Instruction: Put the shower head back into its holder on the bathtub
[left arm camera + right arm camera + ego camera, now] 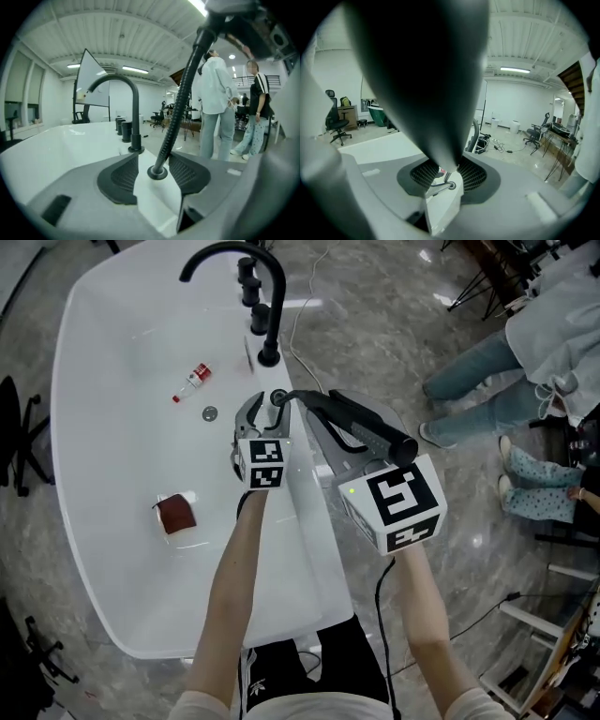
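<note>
The black shower head lies slanted above the white bathtub's right rim, with my right gripper shut on its handle. In the right gripper view its dark body fills the upper picture and tapers down between my right gripper's pads. My left gripper stands open at the rim, its jaws on either side of the black hose where it enters the round holder ring. In the left gripper view the left gripper has the hose near the right pad.
A tall black faucet and black knobs stand just beyond the holder. In the tub lie a small red-capped bottle, the drain and a reddish-brown object. People stand on the floor to the right.
</note>
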Demonstrator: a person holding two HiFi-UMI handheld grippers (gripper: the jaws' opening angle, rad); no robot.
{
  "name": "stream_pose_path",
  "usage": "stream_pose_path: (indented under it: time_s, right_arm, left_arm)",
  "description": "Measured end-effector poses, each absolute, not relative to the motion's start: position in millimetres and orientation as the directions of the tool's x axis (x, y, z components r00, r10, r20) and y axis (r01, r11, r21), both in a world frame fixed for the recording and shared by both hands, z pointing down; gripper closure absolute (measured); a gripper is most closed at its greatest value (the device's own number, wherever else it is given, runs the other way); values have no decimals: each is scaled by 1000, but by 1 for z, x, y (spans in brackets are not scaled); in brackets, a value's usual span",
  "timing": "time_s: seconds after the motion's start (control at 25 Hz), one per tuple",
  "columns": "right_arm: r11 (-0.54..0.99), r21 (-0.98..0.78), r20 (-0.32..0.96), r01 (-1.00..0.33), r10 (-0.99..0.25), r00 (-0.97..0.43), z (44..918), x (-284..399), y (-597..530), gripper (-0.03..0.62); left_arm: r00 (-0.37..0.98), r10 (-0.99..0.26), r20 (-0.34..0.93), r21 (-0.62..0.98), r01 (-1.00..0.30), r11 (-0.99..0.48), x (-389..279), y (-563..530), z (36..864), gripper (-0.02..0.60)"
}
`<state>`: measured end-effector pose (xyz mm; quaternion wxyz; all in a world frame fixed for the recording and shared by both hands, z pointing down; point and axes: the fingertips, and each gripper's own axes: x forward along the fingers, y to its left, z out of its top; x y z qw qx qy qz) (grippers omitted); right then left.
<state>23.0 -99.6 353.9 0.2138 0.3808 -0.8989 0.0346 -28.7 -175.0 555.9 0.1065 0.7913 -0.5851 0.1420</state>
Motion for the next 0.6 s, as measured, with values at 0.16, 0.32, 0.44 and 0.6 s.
stream_pose_path:
  time_s: [0.16, 0.32, 0.44, 0.6]
  right_arm:
    - [710, 133, 438, -691, -668, -602, 368, 19, -123, 456]
    - [728, 108, 483, -677, -634, -604, 398, 8, -141, 455]
    - [743, 78, 530, -664, -596, -604, 429, -2, -155, 454]
    - [730, 25, 575, -683, -569, -587, 469, -6, -173, 454]
  left_arm:
    - [245, -916, 316, 35, -968, -247, -55, -147, 551, 377]
    - [218, -941, 259, 57, -976, -210, -74, -129, 538, 393]
    - [160, -959, 232, 138, -982, -130, -95, -123, 532, 396]
    - [137, -972, 189, 190, -977, -101, -109, -113, 518, 400]
